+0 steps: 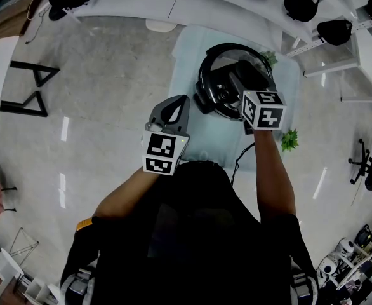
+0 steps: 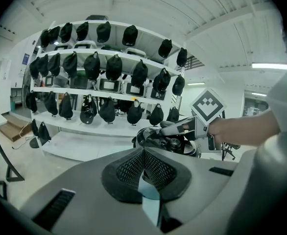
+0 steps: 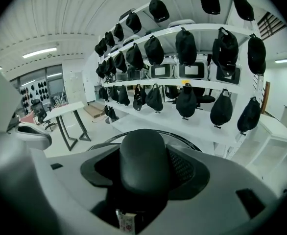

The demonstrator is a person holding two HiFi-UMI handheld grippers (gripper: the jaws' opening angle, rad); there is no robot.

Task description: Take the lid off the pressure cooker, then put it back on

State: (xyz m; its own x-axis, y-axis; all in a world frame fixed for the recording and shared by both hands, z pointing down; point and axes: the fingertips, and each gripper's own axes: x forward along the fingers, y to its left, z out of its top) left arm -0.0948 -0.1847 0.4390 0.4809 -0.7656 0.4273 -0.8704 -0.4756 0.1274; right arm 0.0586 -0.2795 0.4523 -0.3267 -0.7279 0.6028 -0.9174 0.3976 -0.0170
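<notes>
The black pressure cooker [image 1: 219, 88] stands on a small pale table [image 1: 186, 49], with its lid [image 3: 182, 138] on top as far as I can tell. In the right gripper view the lid's long black handle [image 3: 143, 163] fills the space between the jaws. My right gripper [image 1: 246, 84] is over the cooker, shut on that handle. My left gripper [image 1: 171, 112] hangs to the left of the cooker, apart from it. Its pads [image 2: 155, 169] meet with nothing between them. The left gripper view shows the cooker [image 2: 169, 142] ahead and the right gripper [image 2: 180, 128] on it.
Curved white shelves [image 2: 99, 89] hung with several black caps stand behind the table. Small green plants [image 1: 290, 138] sit at the table's right edge, and a cable [image 1: 242, 154] drops off its front. A black-legged table [image 1: 27, 91] is at the left, an office chair [image 1: 370, 167] at the right.
</notes>
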